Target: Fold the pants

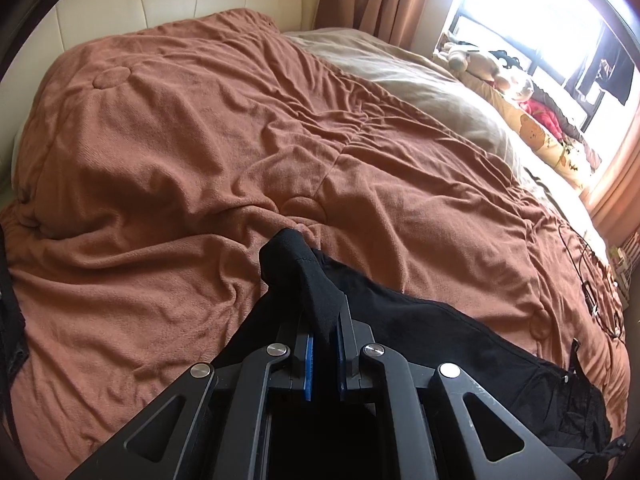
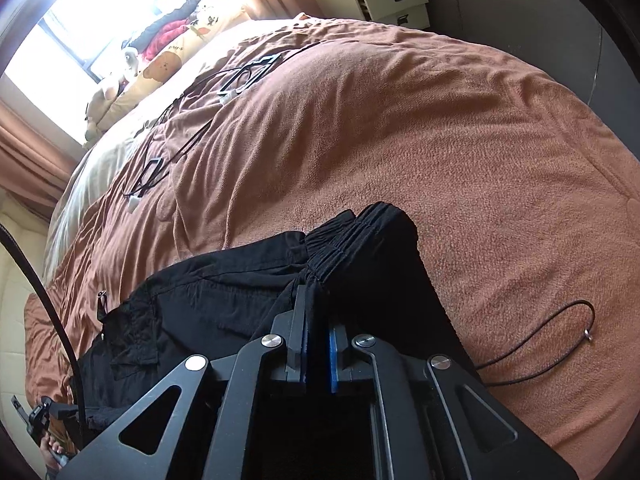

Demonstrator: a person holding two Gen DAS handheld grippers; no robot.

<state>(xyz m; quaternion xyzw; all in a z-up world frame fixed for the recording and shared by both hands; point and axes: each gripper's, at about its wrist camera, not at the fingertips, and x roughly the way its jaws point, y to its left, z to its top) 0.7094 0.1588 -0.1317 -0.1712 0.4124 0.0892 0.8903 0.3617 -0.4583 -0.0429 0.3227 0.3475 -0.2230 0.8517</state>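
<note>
Left gripper (image 1: 326,324) pinches a hem corner of the black pants (image 1: 460,344), cloth bunched between its blue pads. Right gripper (image 2: 318,320) sits at the elastic waistband (image 2: 344,248), jaws slightly parted, grip uncertain. Pants lie lower centre on the brown blanket (image 1: 200,140). Step judged: carrying the ends over for a fold. Next: lay flat, align edges, release.

Daylight floods in through a blown-out window (image 1: 532,12), washing the far edge of the bed (image 1: 460,92) in glare while the brown blanket (image 2: 400,140) stays evenly lit. Fisheye lenses bend both views, with dark vignetted corners. The black pants (image 2: 224,292) lose detail in shadow.
</note>
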